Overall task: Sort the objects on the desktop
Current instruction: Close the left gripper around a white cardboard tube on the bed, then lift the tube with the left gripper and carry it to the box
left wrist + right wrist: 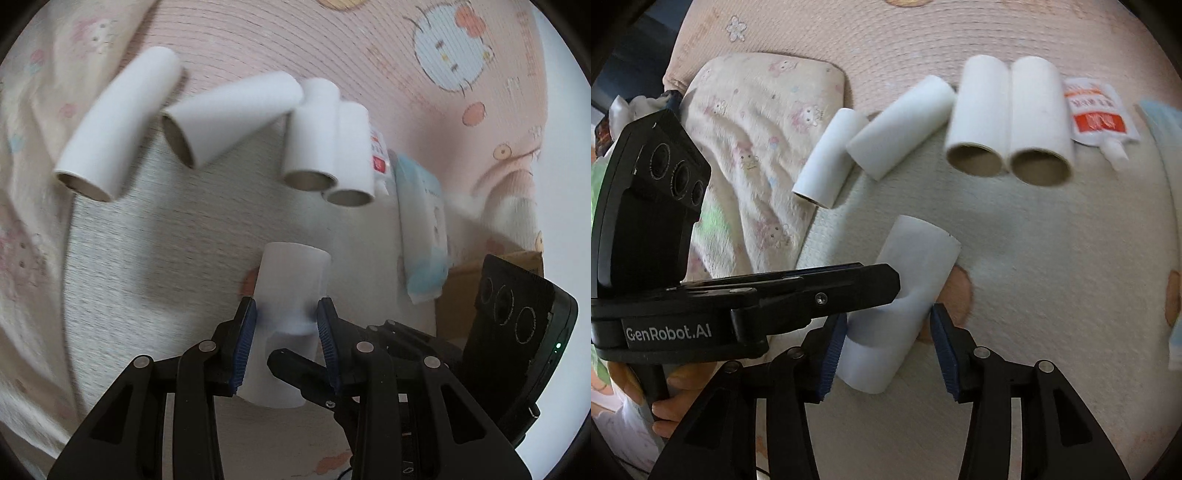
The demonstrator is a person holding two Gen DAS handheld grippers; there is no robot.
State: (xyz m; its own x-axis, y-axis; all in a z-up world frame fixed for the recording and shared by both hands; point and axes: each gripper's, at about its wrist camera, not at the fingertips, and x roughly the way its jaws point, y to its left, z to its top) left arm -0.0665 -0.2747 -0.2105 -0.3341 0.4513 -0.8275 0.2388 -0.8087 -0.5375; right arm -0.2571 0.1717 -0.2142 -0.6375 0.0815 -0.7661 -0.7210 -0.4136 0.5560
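Where pinched, white tube (291, 291) dents.

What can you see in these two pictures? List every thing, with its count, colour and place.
tubes: five, white; four lying on the mat, one held in front
sachet: one, white and red, right of the tube pair
pack: one, pale blue, right of the sachet
blanket: one, cream, printed, left
mat: one, pink and cream, underneath
left gripper: black, fingers pinching the front tube
right gripper: black, fingers open around that tube
hand: one, holding the left gripper
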